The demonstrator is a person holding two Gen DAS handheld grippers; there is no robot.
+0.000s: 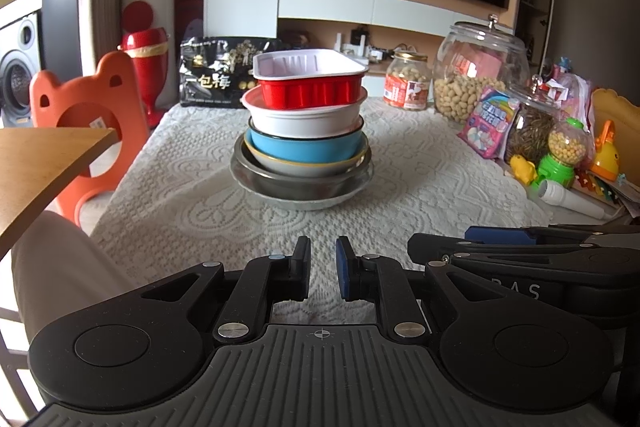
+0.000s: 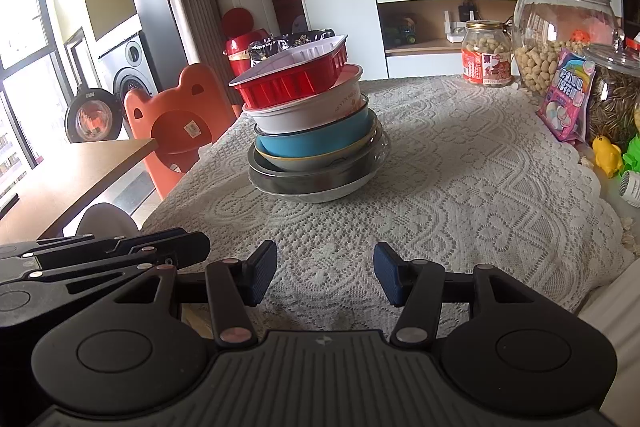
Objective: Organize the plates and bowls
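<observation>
5 or so dishes already sit nested in 1 stack [image 1: 302, 143] mid-table: a red rectangular tray [image 1: 310, 79] on top, slightly askew, then a white bowl [image 1: 304, 117], a blue bowl [image 1: 306, 147], and grey and metal plates beneath. You look close to finished, since no loose plate or bowl shows elsewhere; squaring the tray may be all that remains. Your left gripper [image 1: 323, 269] is empty with jaws nearly together, well short of the stack. Your right gripper [image 2: 325, 275] is empty too, jaws moderately apart. A white lace tablecloth [image 1: 420, 179] covers the table; jars of peanuts [image 1: 478, 67], snack packets and toys crowd the right edge, an orange chair [image 1: 86, 107] stands left, shelving and a dark screen behind.
</observation>
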